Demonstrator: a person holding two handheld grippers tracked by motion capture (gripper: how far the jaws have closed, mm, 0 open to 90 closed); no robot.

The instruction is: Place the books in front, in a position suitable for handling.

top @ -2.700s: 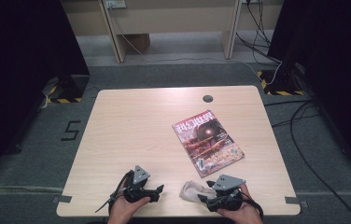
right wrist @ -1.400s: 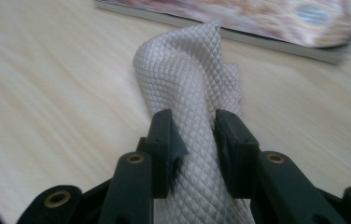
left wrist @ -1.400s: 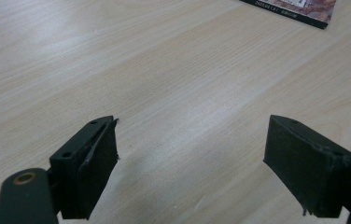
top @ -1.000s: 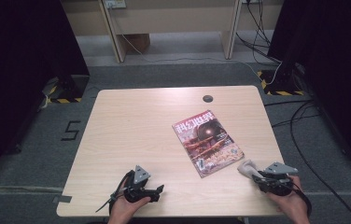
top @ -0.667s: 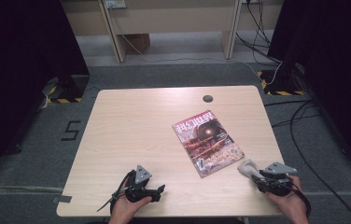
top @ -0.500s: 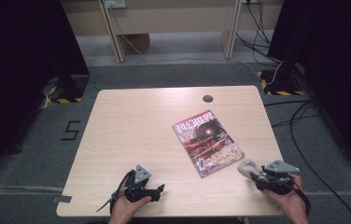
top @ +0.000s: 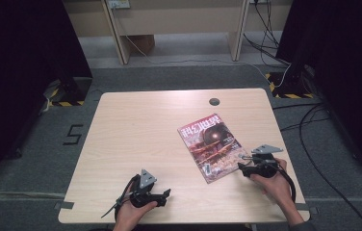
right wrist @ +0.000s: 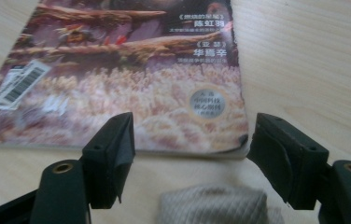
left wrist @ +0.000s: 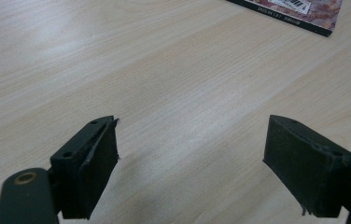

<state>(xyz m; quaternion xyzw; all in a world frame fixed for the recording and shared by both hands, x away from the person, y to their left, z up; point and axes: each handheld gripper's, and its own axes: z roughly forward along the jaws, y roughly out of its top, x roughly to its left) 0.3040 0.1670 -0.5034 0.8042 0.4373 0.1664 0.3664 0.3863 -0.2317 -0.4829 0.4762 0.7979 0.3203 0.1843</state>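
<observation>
A magazine (top: 215,147) with a dark picture cover lies flat on the wooden table (top: 140,125), right of the middle. My right gripper (top: 242,164) sits at its near right corner, pointing left at it. Its jaws have just been opening and now stand wide. In the right gripper view the cover (right wrist: 131,79) stretches ahead of my right gripper (right wrist: 192,126). A pale grey woven cloth (right wrist: 213,205) lies low between the jaws, and the pads do not press on it. My left gripper (top: 166,195) rests near the table's front edge. In the left gripper view it (left wrist: 190,135) is open over bare wood.
A dark round cable hole (top: 214,101) sits near the table's far edge. The magazine's barcode corner (left wrist: 295,11) shows at the top of the left gripper view. Cables (top: 314,120) trail over the grey floor to the right. Desk legs (top: 116,29) stand beyond the table.
My right hand has moved left and away from the table's front right edge, up to the magazine's near corner, carrying the cloth with it. The left hand has stayed put.
</observation>
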